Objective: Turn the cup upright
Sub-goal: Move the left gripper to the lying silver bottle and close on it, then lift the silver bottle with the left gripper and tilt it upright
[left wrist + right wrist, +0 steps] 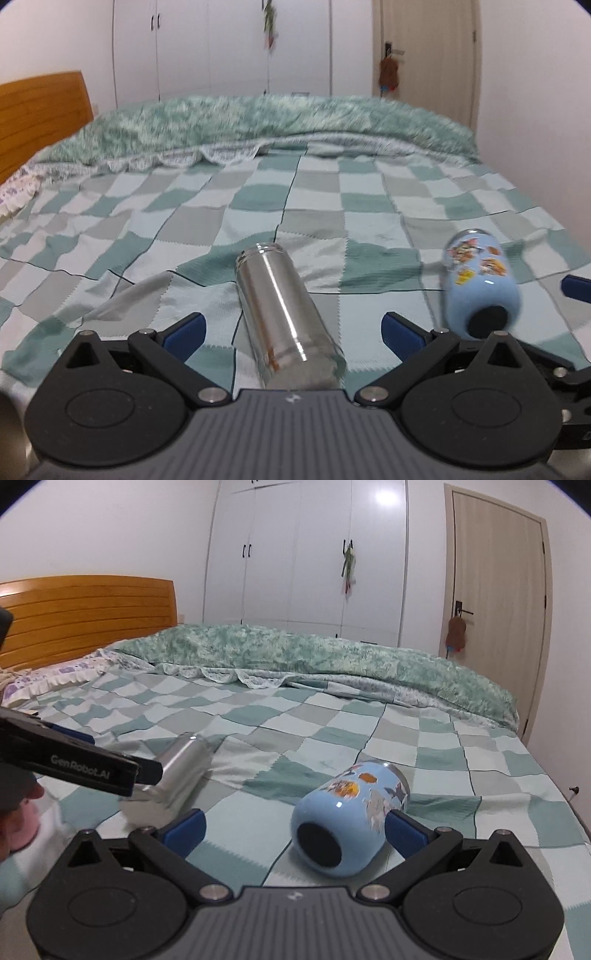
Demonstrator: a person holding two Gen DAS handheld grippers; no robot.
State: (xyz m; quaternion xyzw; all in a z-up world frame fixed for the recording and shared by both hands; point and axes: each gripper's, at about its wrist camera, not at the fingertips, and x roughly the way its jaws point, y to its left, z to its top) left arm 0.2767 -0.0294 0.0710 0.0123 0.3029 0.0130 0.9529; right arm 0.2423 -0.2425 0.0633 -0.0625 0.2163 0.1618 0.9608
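A steel cup (pixel 284 314) lies on its side on the checked bedspread (pixel 332 206), its open mouth pointing away. My left gripper (pixel 293 332) is open, its blue pads either side of the cup's base end. A light blue cartoon cup (pixel 351 816) also lies on its side, dark base toward the camera. My right gripper (pixel 295 827) is open around it, the right pad close to or touching its side. The blue cup also shows in the left wrist view (pixel 480 284), and the steel cup in the right wrist view (pixel 177 775).
A rumpled green duvet (pixel 332 653) lies across the far side of the bed. A wooden headboard (pixel 85 616) stands at the left. White wardrobes (pixel 306 554) and a door (pixel 495 602) stand behind. The left gripper's body (pixel 81 764) shows at the left.
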